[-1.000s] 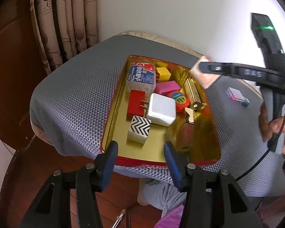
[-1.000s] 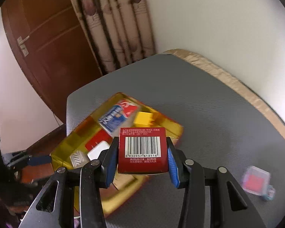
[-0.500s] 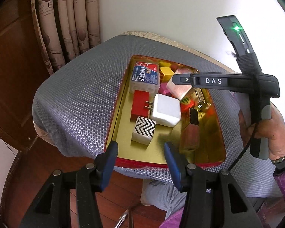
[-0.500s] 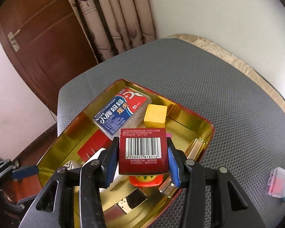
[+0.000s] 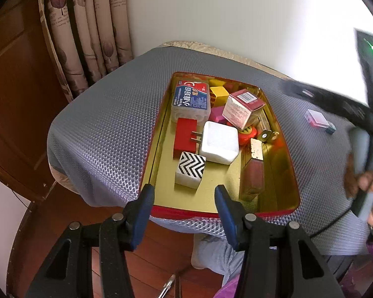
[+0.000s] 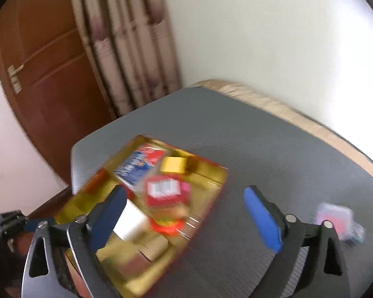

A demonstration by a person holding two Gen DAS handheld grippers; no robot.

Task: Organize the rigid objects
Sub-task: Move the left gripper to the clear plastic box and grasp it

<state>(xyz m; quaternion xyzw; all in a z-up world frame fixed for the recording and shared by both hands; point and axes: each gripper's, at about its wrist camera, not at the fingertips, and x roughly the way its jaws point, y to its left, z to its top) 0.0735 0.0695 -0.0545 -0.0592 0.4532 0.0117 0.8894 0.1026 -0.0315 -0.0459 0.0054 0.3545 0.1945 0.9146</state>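
Fingers of the right gripper (image 6: 189,213) are opening, nothing between; small clear plastic pink-filled case (image 6: 335,221) sits just right, nearest this hand.

Gold tin (image 5: 159,149) far half crowded: red barcode box (image 5: 243,108) tilted atop other items, white charger (image 5: 220,145) mid-tin. Near floor strip bare. Worktop (image 5: 107,134) left of tin open; small clear case (image 5: 317,118) on right side.
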